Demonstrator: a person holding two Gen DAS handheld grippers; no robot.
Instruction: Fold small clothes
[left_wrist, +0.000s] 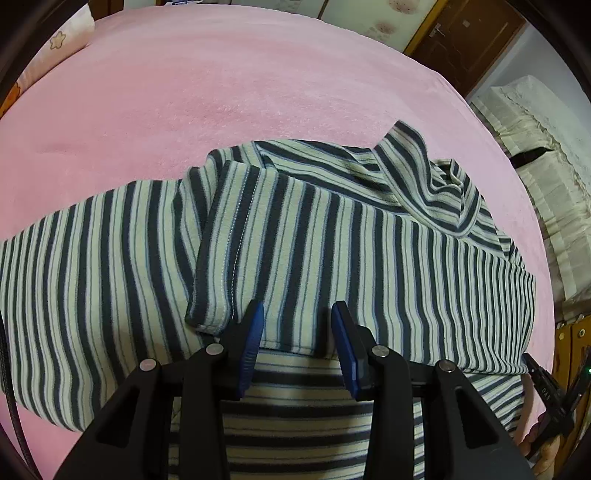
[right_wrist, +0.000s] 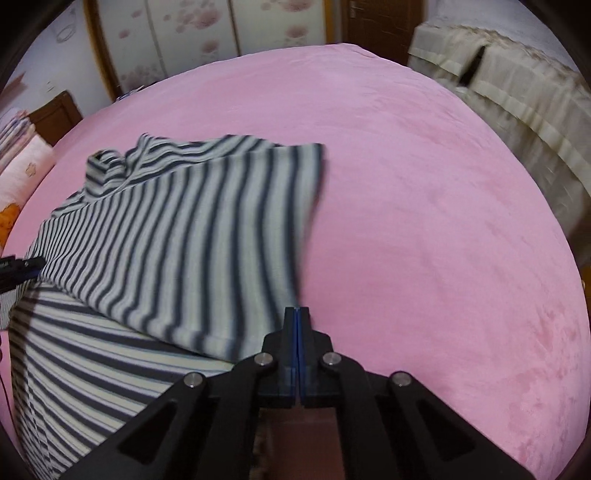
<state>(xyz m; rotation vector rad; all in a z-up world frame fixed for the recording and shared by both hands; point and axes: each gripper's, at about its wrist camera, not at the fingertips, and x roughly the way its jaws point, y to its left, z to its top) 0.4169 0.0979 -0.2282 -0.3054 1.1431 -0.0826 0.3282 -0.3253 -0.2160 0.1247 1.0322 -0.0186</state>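
- The striped top (left_wrist: 332, 236) lay part-folded on the pink bed (left_wrist: 221, 92), its length running sideways.
- Left claw (left_wrist: 297, 314) hung spread, empty, above its near hem.
- Right claw (right_wrist: 297, 314) was pinched closed at the fold's corner, apparently on cloth.

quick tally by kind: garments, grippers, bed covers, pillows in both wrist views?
Striped shirt: 1
Grippers: 2, the left gripper open over the shirt, the right gripper shut at the shirt's edge
Pink bed cover: 1
Pillow at the head of the bed: 1 (partly cut off)
Total: 5
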